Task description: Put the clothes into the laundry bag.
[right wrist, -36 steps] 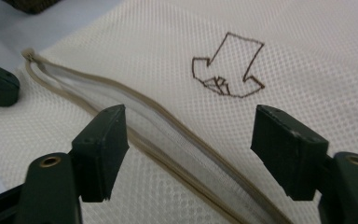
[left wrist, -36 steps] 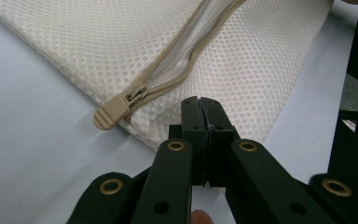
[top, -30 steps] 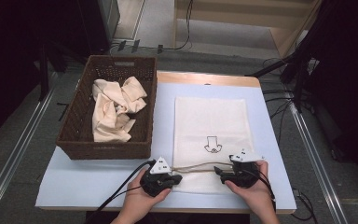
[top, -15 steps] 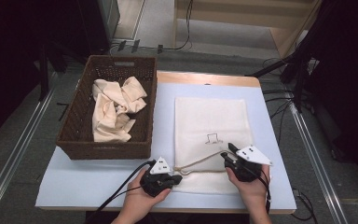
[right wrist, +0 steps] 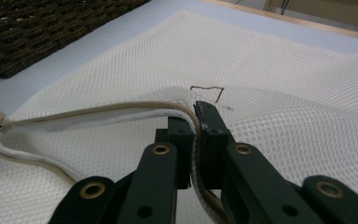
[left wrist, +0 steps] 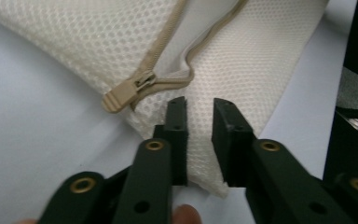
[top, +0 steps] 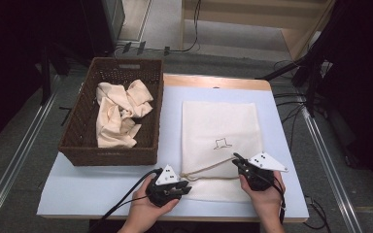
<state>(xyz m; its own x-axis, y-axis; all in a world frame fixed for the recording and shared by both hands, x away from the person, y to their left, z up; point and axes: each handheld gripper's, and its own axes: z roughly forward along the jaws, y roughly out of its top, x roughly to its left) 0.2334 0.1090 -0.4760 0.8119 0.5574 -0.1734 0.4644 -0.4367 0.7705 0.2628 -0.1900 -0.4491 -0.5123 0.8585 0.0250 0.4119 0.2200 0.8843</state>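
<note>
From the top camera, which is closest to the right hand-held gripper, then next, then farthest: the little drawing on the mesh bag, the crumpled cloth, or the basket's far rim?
From the right hand-held gripper:
1. Drawing, just beyond it on the mesh bag.
2. Crumpled cloth, left, inside the basket.
3. Basket's far rim, far left.

No words, brands or numbers can be read; the white mesh bag (top: pixel 221 131) bears just a small dark outline mark (top: pixel 221 143), no letters.

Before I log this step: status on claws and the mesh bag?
Right claw just closed on the zipper edge. Left claw just opening, mesh bag corner between jaws, unpinched. Nothing in the way.
</note>
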